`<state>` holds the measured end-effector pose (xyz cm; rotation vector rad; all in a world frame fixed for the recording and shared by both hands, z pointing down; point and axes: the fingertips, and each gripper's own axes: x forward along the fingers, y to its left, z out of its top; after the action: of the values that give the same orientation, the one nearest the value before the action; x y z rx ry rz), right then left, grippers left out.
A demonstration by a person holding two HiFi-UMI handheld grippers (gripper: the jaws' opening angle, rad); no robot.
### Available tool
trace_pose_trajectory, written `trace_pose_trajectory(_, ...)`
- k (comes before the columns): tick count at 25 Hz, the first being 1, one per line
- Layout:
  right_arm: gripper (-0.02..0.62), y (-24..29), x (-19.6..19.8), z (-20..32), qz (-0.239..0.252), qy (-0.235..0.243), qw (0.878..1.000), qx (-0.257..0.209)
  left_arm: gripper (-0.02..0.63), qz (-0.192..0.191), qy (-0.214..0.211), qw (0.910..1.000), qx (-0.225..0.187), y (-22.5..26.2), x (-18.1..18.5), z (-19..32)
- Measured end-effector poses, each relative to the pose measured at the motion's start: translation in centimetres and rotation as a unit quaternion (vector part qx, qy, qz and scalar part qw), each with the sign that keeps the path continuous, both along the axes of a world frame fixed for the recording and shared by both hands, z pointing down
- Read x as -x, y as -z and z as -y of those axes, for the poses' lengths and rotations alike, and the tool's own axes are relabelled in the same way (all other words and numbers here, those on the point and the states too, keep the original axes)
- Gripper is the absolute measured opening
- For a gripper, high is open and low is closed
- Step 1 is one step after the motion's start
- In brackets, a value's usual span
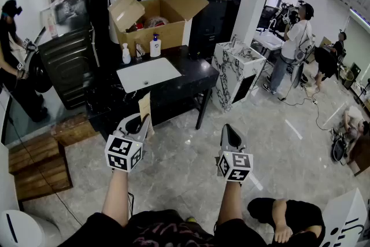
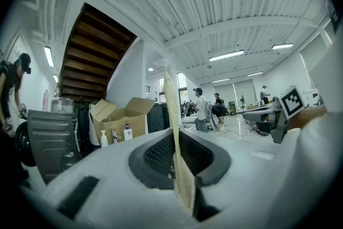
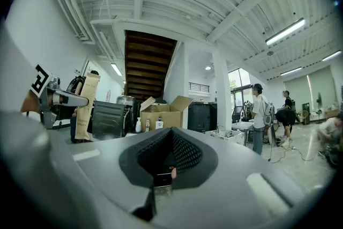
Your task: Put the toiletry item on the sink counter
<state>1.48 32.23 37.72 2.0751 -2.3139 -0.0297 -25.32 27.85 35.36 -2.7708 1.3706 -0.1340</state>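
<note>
The flat packet (image 1: 144,108) nipped in the left gripper (image 1: 140,122) is looking like matt brown kraft paper, while the gripper's shell is reading as smooth pale-grey plastic around dark, dimpled pads (image 2: 161,155). The sink counter (image 1: 188,75) is showing a glossy black stone-like top around a smooth white basin (image 1: 147,73), and the open box (image 1: 167,32) behind it is showing dull corrugated cardboard. The floor (image 1: 277,142) is gleaming like polished grey stone tile, beside rough brown wooden boards (image 1: 37,165).
</note>
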Motion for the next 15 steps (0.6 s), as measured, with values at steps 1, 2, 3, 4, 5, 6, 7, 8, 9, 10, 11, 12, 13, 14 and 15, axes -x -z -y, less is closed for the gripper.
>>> trace_pose_trajectory(1,0.002,0.0,0.2,0.0,0.001,0.000,1.000,0.000,0.028,0.000,0.000,1.0000,0.000,0.1,0.1,0.0)
trace_pose_trajectory(2,0.002,0.1,0.3,0.0,0.001,0.001,1.000,-0.001,0.028,0.000,0.001,1.0000,0.000,0.1,0.3,0.0)
trace_pose_trajectory(3,0.002,0.1,0.4,0.0,0.002,0.001,1.000,-0.001,0.028,-0.001,0.001,1.0000,0.000,0.2,0.4,0.0)
trace_pose_trajectory(4,0.002,0.1,0.5,0.0,0.003,0.001,1.000,-0.002,0.028,-0.002,0.002,1.0000,0.000,0.2,0.5,0.0)
trace_pose_trajectory(5,0.002,0.2,0.5,0.0,0.004,0.001,1.000,-0.003,0.028,-0.003,0.002,1.0000,0.000,0.2,0.6,0.0)
trace_pose_trajectory(6,0.002,0.1,0.5,-0.1,0.005,0.001,1.000,-0.004,0.028,-0.005,0.002,1.0000,0.000,0.2,0.7,-0.1)
trace_pose_trajectory(7,0.002,0.1,0.6,-0.2,0.007,0.001,1.000,-0.004,0.028,-0.006,0.002,1.0000,0.001,0.1,0.7,-0.2)
trace_pose_trajectory(8,0.002,0.0,0.7,-0.2,0.008,0.002,1.000,-0.004,0.028,-0.007,0.002,1.0000,0.001,0.0,0.8,-0.2)
trace_pose_trajectory(9,0.002,0.0,0.9,-0.2,0.008,0.003,1.000,-0.005,0.028,-0.008,0.002,1.0000,0.002,-0.1,1.0,-0.2)
trace_pose_trajectory(10,0.002,0.0,1.1,-0.2,0.007,0.005,1.000,-0.007,0.028,-0.008,0.002,1.0000,0.002,-0.1,1.1,-0.2)
trace_pose_trajectory(11,0.003,0.0,1.4,-0.2,0.005,0.006,1.000,-0.010,0.028,-0.009,0.001,1.0000,0.003,-0.1,1.3,-0.2)
trace_pose_trajectory(12,0.003,0.1,1.7,-0.2,0.002,0.009,1.000,-0.014,0.028,-0.010,0.001,0.9999,0.003,-0.2,1.5,-0.2)
trace_pose_trajectory(13,0.004,0.1,2.0,-0.2,-0.001,0.011,1.000,-0.016,0.028,-0.010,0.001,0.9999,0.004,-0.3,1.8,-0.1)
trace_pose_trajectory(14,0.005,0.2,2.4,-0.1,-0.006,0.011,1.000,-0.017,0.028,-0.010,0.000,0.9999,0.005,-0.4,2.0,0.0)
trace_pose_trajectory(15,0.005,0.2,2.7,0.0,-0.010,0.011,1.000,-0.017,0.028,-0.011,-0.001,0.9999,0.006,-0.5,2.3,0.1)
